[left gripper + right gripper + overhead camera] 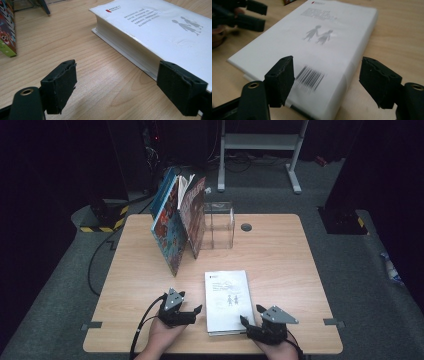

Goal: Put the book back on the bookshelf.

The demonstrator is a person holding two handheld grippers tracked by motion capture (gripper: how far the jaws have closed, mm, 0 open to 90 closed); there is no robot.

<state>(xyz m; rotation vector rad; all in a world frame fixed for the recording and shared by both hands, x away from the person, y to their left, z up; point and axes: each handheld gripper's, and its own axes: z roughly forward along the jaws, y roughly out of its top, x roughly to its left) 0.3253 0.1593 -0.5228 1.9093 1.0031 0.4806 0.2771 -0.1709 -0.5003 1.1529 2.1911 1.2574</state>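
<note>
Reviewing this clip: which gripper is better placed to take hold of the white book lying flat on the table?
Probably the right gripper: its open jaws already straddle the white book at its near corner. The left gripper is open too, but beside the book's page edge, mostly over bare table.

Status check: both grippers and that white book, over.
Left gripper open beside white book. Right gripper open, jaws astride its near corner, not gripping. Book flat on table; nothing blocking.
</note>
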